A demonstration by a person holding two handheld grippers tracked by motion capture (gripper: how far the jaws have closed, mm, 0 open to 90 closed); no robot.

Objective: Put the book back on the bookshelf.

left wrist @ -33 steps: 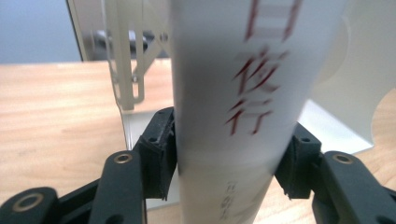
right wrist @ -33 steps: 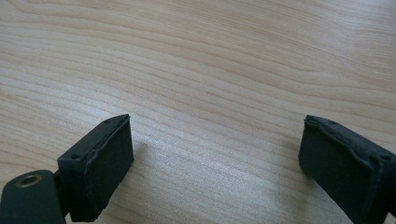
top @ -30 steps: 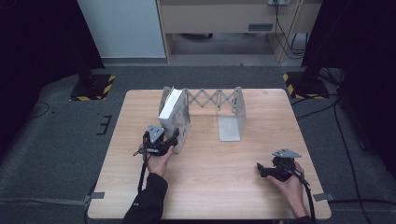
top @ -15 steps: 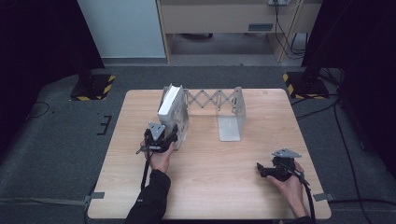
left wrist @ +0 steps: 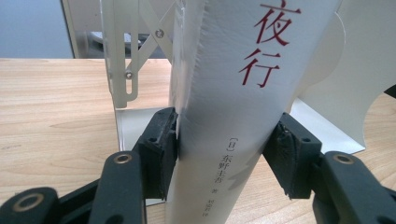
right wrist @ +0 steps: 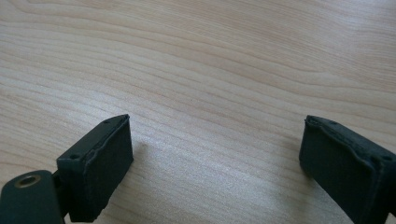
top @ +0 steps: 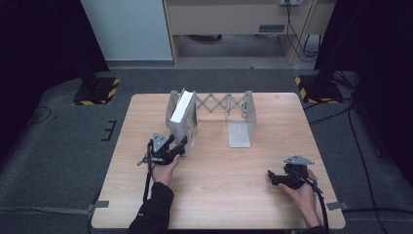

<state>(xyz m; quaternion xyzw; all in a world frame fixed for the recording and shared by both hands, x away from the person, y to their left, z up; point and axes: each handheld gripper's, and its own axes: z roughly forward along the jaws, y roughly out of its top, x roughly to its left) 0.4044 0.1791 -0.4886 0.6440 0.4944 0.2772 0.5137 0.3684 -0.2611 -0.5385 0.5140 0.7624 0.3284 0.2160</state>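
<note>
Nearest to the person, the right gripper point(top: 272, 176) rests low on the wooden surface point(top: 219, 195) at the front right corner, its fingers point(right wrist: 100, 163) spread wide with bare wood between them; the hand point(top: 302, 197) behind it lies on the surface too. Further in and to the left, the left gripper point(top: 181, 145) points at the bottom corner of a white book point(top: 181, 109); seen from the left gripper view, the book's spine point(left wrist: 233, 116), with red and small dark characters printed down it, stands between the two fingers point(left wrist: 159, 149), which have just been easing apart; the pad on one side sits right against the page edges, the other pad just beside the spine, so the pinch looks loosened rather than firm. The book stands nearly upright, leaning a little, inside the left end of a white metal book rack point(top: 241, 131); the rack's scissor links point(top: 219, 103) stretch across to its right end plate, near the far edge of the surface.
</note>
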